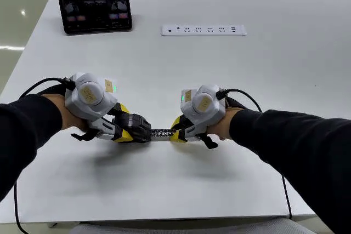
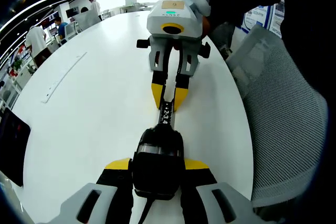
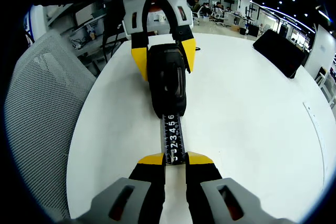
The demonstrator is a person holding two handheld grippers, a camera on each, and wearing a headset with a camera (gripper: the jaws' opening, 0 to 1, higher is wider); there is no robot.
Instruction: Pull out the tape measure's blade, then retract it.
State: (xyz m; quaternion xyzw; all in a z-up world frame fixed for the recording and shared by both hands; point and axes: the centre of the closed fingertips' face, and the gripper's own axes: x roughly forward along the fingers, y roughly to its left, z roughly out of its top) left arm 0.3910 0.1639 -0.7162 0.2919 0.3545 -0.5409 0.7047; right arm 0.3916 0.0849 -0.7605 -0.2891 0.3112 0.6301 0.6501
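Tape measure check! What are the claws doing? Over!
Left claw shut on black plastic tape measure case. Right claw shut on its numbered white blade, short stretch out. White power strip and dark tablet sit well away.

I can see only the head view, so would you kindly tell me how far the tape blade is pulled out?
Observer: In the right gripper view, the white blade with black numerals reads 6 at the mouth of the black tape measure case.
Operator: Thank you. Is the right tool really gripping the blade?
Observer: Yes. The right tool is closed on the blade's end, and it hides the numerals below 2.
Operator: And how is the case held?
Observer: The left gripper view shows the left tool closed on the case, one yellow tip on each side.
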